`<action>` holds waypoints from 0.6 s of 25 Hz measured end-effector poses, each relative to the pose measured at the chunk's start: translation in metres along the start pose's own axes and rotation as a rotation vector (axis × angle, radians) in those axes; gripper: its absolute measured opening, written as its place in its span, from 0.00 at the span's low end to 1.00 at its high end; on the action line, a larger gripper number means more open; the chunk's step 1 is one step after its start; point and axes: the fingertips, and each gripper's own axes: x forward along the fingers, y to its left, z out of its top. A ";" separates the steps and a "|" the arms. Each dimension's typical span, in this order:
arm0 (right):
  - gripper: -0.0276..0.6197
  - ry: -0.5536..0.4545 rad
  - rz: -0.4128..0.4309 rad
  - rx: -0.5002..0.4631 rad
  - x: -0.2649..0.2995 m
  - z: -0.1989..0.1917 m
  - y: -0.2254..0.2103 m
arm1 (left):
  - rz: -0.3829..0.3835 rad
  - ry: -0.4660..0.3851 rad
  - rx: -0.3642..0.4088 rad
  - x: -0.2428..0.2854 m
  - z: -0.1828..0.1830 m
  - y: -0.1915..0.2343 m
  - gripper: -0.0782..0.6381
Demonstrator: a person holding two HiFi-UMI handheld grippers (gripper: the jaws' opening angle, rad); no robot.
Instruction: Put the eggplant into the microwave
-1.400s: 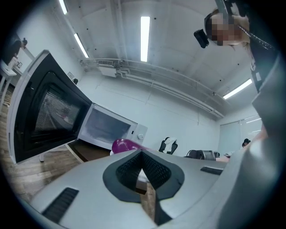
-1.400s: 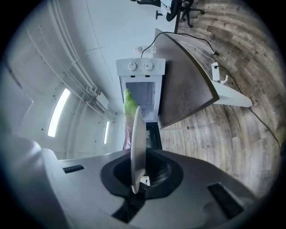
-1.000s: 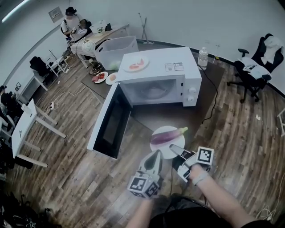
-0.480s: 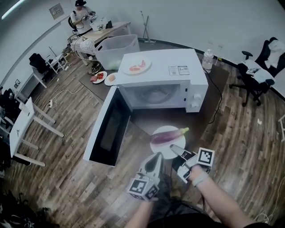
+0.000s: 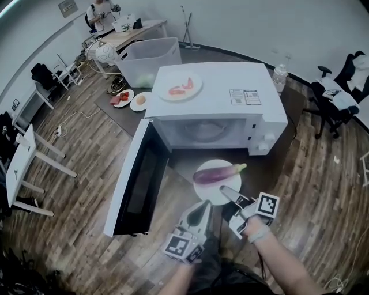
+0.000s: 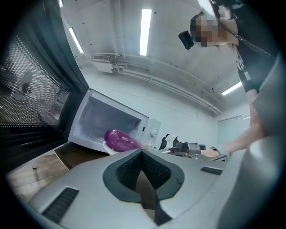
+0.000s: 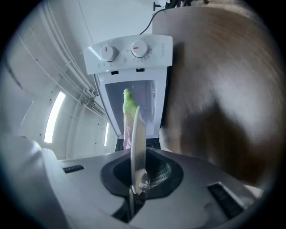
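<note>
Right gripper (image 5: 225, 191) covers the plate (image 5: 209, 193) rim at 5 o'clock; seen edge-on from that gripper, the plate hides all but the eggplant (image 7: 128, 105) stem. The label (image 5: 244, 97) on the microwave (image 5: 216, 103) is unreadable.

A big clear plastic storage bin (image 5: 149, 60) is sitting at the back of the dark low table (image 5: 114, 111), and two small white plates of food (image 5: 123, 97) are lying just beside it. A clear plastic water bottle (image 5: 280, 76) is standing off to the right. A black office chair (image 5: 328, 106) is sitting further right on the wood-plank floor (image 5: 86, 167), and a person (image 5: 99, 11) is hanging around a desk way in the back.
</note>
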 end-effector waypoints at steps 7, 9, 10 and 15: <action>0.06 -0.012 0.013 0.013 0.040 0.019 -0.011 | 0.012 0.010 0.005 0.011 -0.015 0.034 0.11; 0.06 -0.012 0.019 0.015 0.050 0.022 -0.012 | 0.016 0.016 0.012 0.014 -0.019 0.043 0.11; 0.06 -0.012 0.022 0.017 0.055 0.023 -0.012 | 0.019 0.020 0.016 0.016 -0.022 0.047 0.11; 0.06 -0.023 0.019 0.027 0.072 0.031 -0.019 | 0.003 0.004 0.010 0.031 -0.021 0.061 0.11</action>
